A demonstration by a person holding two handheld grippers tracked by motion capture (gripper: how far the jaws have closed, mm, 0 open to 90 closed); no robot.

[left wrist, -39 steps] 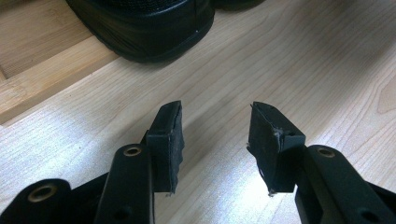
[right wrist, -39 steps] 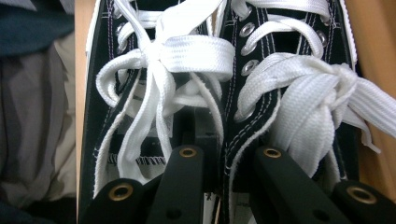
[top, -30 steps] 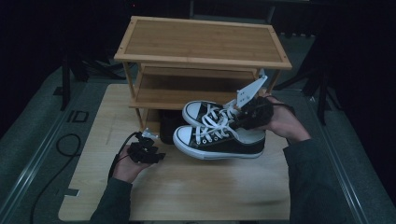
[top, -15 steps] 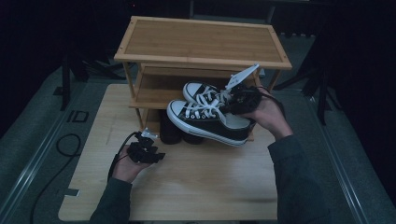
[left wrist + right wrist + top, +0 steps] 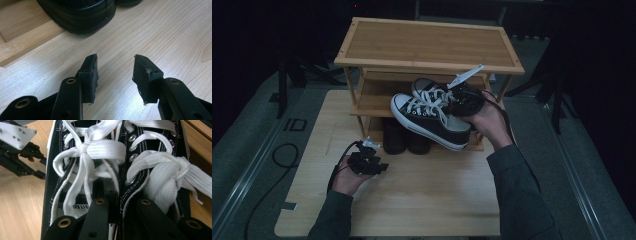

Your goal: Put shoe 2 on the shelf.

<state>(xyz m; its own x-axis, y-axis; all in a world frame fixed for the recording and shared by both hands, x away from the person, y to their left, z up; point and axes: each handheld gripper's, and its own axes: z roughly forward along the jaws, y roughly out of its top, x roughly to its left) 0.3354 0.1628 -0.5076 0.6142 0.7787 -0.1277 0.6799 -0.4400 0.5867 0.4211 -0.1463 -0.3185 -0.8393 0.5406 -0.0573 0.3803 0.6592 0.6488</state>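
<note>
A pair of black canvas sneakers (image 5: 428, 114) with white laces and white toe caps hangs in the air in front of the rack's middle shelf, toes to the left. My right gripper (image 5: 466, 103) is shut on the pair. In the right gripper view its jaws (image 5: 120, 203) reach one into each sneaker (image 5: 85, 170) and pinch the two inner walls together. My left gripper (image 5: 379, 166) rests low on the wooden board, open. Nothing lies between its pads (image 5: 90, 71) in the left gripper view.
A three-tier bamboo shoe rack (image 5: 427, 45) stands at the back of the light wooden board (image 5: 422, 200). A pair of dark shoes (image 5: 404, 140) sits on its bottom shelf; the toe of one (image 5: 80, 12) lies just ahead of my left gripper.
My right hand has lifted the sneakers off the board and carried them left and toward the rack's middle shelf. The left gripper has not moved.
</note>
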